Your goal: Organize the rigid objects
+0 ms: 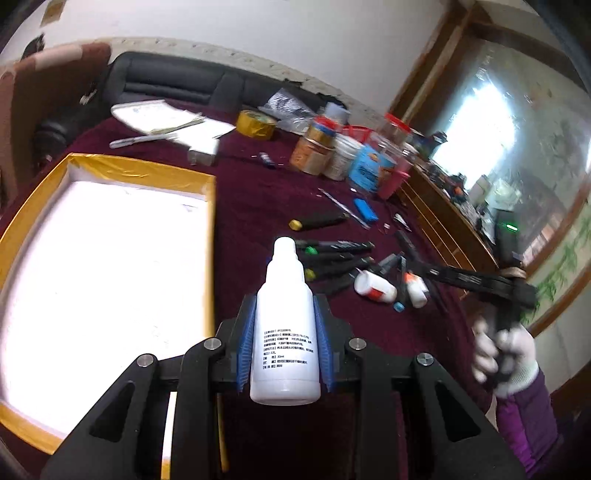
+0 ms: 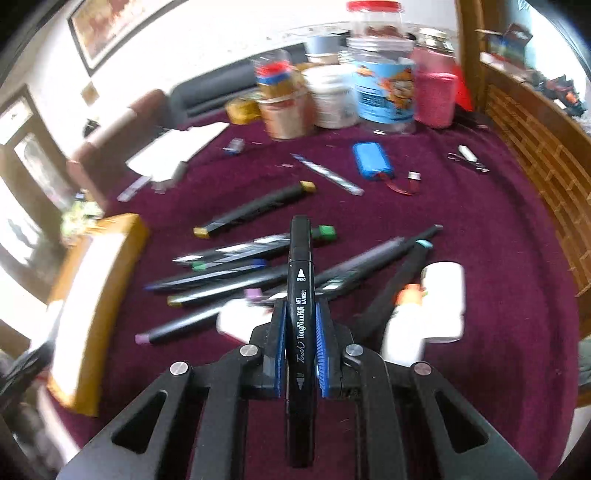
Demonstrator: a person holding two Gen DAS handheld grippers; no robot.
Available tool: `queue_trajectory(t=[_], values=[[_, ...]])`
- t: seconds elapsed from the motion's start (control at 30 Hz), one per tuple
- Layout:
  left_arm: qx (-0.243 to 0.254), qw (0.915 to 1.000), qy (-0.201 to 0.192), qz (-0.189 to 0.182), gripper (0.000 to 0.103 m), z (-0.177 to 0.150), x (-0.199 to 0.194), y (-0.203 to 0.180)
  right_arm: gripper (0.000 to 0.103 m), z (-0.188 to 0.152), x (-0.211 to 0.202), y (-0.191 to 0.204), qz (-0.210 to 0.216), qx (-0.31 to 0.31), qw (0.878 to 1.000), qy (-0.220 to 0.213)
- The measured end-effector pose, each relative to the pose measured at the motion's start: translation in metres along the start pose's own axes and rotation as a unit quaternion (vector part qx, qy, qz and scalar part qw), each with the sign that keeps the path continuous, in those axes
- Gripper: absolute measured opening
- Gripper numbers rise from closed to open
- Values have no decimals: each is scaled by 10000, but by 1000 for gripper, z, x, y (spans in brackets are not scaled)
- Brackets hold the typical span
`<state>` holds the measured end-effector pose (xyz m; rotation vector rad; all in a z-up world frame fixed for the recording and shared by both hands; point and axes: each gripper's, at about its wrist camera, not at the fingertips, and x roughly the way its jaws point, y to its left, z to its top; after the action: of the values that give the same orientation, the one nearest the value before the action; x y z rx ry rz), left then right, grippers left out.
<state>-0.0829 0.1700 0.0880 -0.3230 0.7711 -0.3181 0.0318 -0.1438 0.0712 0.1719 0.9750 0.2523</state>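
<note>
**Bottle and marker both gripped above the table**

The white plastic bottle (image 1: 284, 332) looks light, stiff and smooth; its straight body is the sensible hold. The left hand-held gripper (image 1: 284, 354) clamps it there, partly closed. The right hand-held gripper (image 2: 300, 343), nearly closed, pinches a slim, rigid black art marker (image 2: 301, 295) mid-barrel, over the scattered markers (image 2: 229, 269).

Place: home living room
Evidence: black sofa (image 1: 177, 83); framed picture (image 2: 110, 26) on wall; maroon-clothed table (image 2: 480, 240); wooden cabinet (image 1: 443, 221)
</note>
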Motion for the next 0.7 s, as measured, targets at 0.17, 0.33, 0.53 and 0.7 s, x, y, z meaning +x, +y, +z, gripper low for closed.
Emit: queue_trajectory(t=[0.17, 0.33, 0.53, 0.7], values=[[-344, 9991, 115, 229, 27, 26, 9, 38, 13, 11, -5, 55, 1019, 77, 9946, 170], [-571, 9970, 201, 480, 27, 51, 26, 69, 13, 24, 37, 131, 1783, 190, 9820, 591], [-1073, 9922, 335, 535, 27, 76, 56, 116, 13, 43, 101, 199, 1908, 271, 9776, 849], [-1458, 9871, 509, 414, 27, 89, 85, 145, 13, 52, 141, 222, 1604, 318, 9820, 941]])
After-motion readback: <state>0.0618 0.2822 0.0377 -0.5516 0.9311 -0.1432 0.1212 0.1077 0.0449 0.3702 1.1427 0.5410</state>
